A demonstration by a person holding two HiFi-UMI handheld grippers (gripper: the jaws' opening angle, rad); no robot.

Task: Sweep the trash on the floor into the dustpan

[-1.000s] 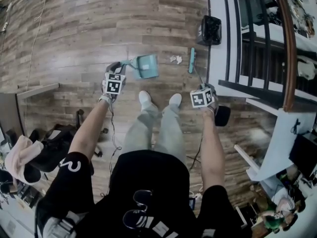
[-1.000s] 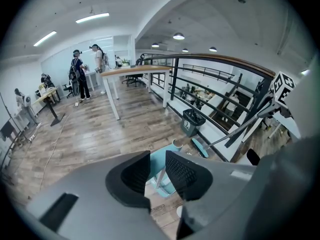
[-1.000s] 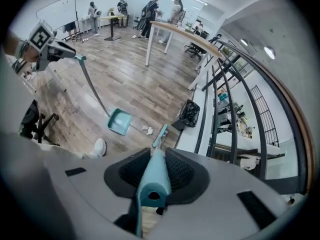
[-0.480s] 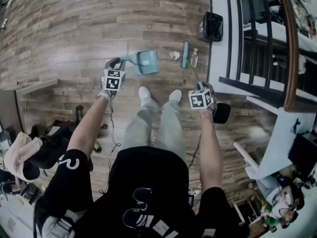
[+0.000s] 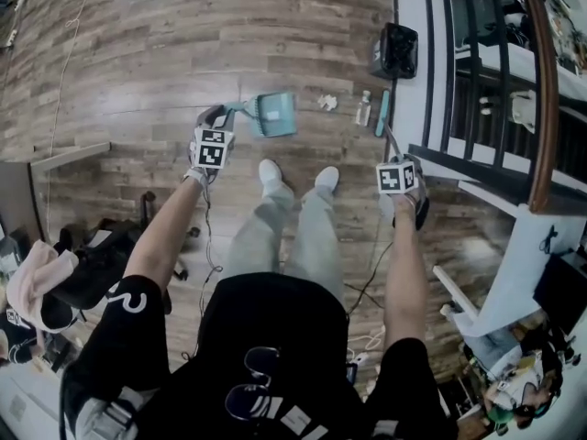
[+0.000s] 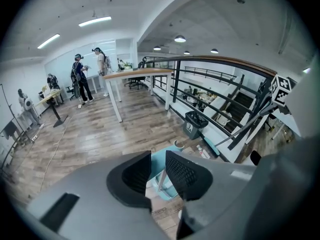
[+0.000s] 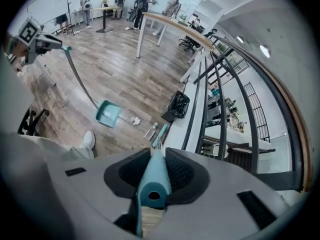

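The thin handle of the teal dustpan (image 5: pixel 273 115) is clamped between the jaws of the left gripper (image 6: pixel 158 170), and the pan is seen down at the wood floor (image 5: pixel 138 53), just ahead of the person's white shoes (image 5: pixel 269 176). The teal broom handle (image 7: pixel 152 184) is held tight between the jaws of the right gripper (image 7: pixel 152 162). The broom head (image 5: pixel 382 112) is placed on the floor to the right, close beside the base of the railing (image 5: pixel 539 81). A crumpled piece of white trash (image 5: pixel 327 103) is seen between dustpan and broom head, touching neither. A small bottle (image 5: pixel 364 108) (pale, with little detail to be made out) lies just beside the broom head. A black bin (image 5: pixel 397 51) is stood farther on, against the railing.
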